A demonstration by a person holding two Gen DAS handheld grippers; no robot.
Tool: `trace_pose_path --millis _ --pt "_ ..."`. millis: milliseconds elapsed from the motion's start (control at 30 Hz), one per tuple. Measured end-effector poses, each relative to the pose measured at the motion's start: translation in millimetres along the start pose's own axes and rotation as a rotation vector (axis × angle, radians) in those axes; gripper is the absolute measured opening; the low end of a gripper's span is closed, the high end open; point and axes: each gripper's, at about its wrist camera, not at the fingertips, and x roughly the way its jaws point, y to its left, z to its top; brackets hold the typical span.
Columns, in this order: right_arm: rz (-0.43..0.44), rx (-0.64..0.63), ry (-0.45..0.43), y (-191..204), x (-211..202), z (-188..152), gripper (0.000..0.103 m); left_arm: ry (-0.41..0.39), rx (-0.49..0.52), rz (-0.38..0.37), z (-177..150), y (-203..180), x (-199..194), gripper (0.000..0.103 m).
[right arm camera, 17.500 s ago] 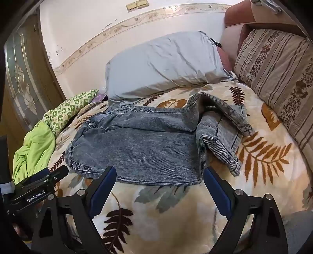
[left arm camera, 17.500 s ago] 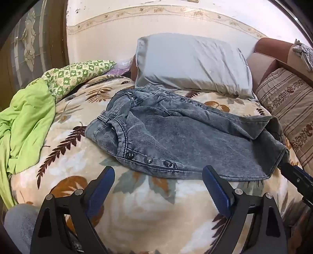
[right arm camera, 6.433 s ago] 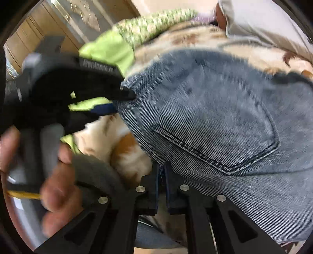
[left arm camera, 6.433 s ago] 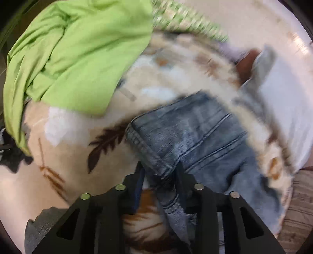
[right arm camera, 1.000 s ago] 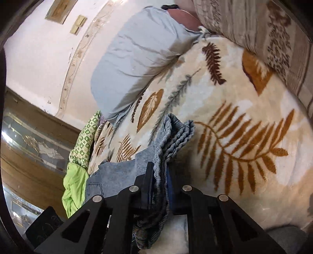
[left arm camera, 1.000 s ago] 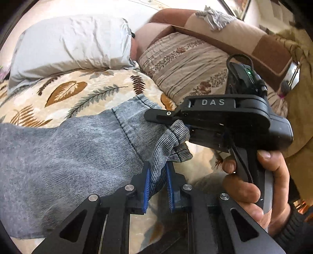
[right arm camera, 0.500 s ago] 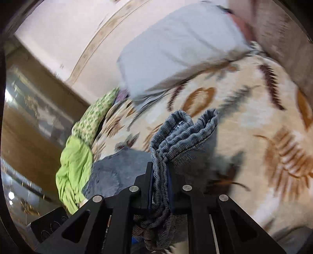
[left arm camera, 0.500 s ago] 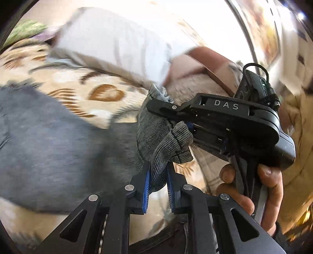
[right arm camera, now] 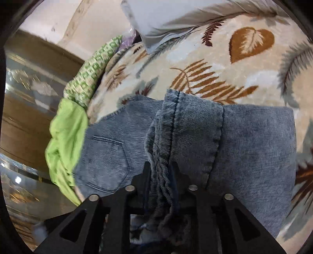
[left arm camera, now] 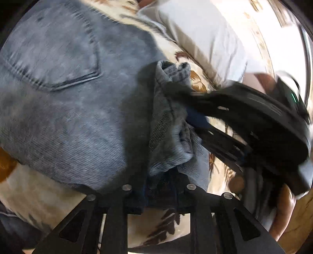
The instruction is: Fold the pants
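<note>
Grey-blue denim pants (left arm camera: 64,101) lie on a leaf-patterned blanket (right arm camera: 244,64), with a back pocket showing. My left gripper (left arm camera: 159,187) is shut on the bunched leg hems (left arm camera: 170,127), held over the seat of the pants. My right gripper (right arm camera: 160,175) is shut on the same hem bundle (right arm camera: 162,156); it shows as a black body (left arm camera: 254,125) at the right of the left wrist view. In the right wrist view the legs lie folded over the upper part of the pants (right arm camera: 254,146).
A grey pillow (right arm camera: 176,17) lies at the head of the bed. A bright green cloth (right arm camera: 64,136) and a green checked cloth (right arm camera: 92,70) lie at the bed's left edge, beside a wooden door (right arm camera: 25,82).
Both grippers have carried the leg hems leftward over the pants, from the right side of the bed to above the seat and back pocket. Both stay shut.
</note>
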Motion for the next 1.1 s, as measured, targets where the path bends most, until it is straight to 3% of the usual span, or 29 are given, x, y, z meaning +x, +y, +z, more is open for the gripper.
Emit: trace_pose_path --millis 33,67,100,167,267,367,467,533,567,633,700,933,967,1100 --pt "0.006 -0.004 -0.03 1 -12 -2 0.042 -0.011 -0.006 0.002 2 3 -5 0.028" --pt "-0.001 -0.012 -0.067 0 -27 -4 0.057 -0.035 0.002 0.023 3 5 -12 0.03" --pt "-0.009 -0.012 -0.094 -2 -39 -5 0.061 -0.059 0.018 0.048 4 4 -20 0.03" --pt "-0.007 0.001 -0.137 -10 -64 -6 0.061 -0.103 0.038 0.062 5 4 -33 0.035" --pt "-0.038 0.051 -0.179 -40 -93 -11 0.061 -0.145 0.057 0.127 7 8 -42 0.049" --pt "-0.065 0.101 -0.164 -75 -97 -23 0.061 -0.099 0.01 0.151 9 21 -35 0.049" --pt "-0.097 0.13 -0.149 -104 -92 -42 0.06 -0.109 0.007 0.138 9 23 -39 0.047" --pt "-0.065 0.155 -0.126 -119 -83 -54 0.053 -0.101 0.036 0.181 10 23 -34 0.031" --pt "-0.049 0.157 -0.131 -122 -84 -56 0.051 -0.083 0.051 0.205 3 22 -34 0.015" --pt "-0.025 0.137 -0.134 -120 -86 -54 0.048 -0.092 0.076 0.209 -16 9 -43 0.014" --pt "0.02 0.127 -0.127 -119 -86 -54 0.047 -0.105 0.099 0.225 -23 3 -45 0.015" --pt "0.051 0.142 -0.098 -122 -73 -55 0.045 -0.139 0.144 0.274 -35 -7 -33 0.015" --pt "0.063 0.143 -0.09 -120 -69 -55 0.044 -0.14 0.157 0.282 -54 -13 -36 0.015" --pt "0.011 0.118 -0.053 -112 -61 -52 0.007 -0.142 0.192 0.306 -59 -37 -18 0.014"
